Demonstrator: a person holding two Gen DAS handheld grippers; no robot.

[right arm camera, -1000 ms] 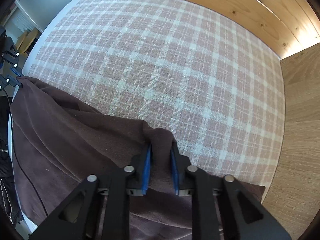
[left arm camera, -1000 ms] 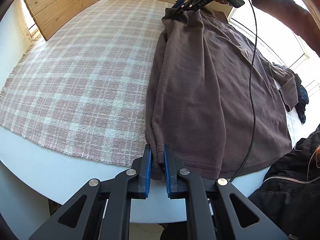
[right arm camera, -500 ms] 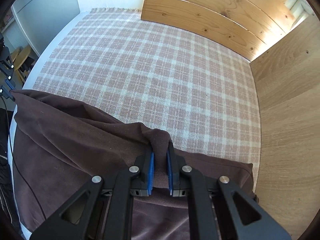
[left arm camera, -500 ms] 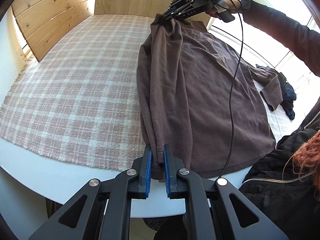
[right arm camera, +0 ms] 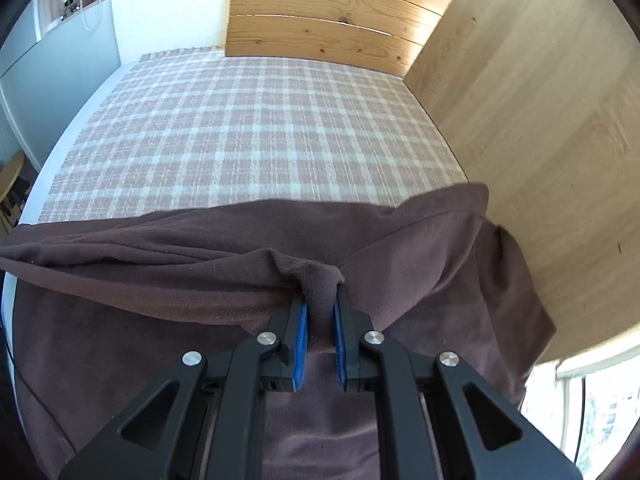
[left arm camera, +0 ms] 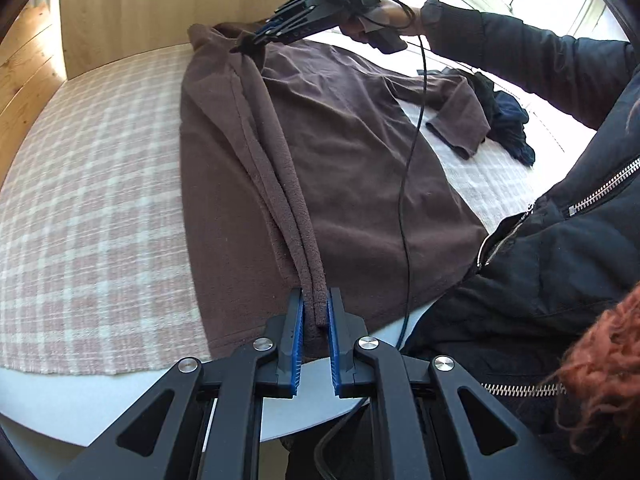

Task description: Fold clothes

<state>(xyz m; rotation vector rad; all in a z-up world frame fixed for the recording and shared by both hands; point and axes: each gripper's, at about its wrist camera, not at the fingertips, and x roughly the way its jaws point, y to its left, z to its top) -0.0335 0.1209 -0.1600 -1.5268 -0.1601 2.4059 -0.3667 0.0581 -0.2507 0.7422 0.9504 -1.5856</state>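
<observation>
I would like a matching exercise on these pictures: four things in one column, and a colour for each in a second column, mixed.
Things:
1. sweater
2. tablecloth
3. pads of the left tongs
4. jacket sleeve

Colours:
A. blue
B. black
C. brown
D. pink and white check

Pairs: 1-C, 2-D, 3-A, 4-B
</observation>
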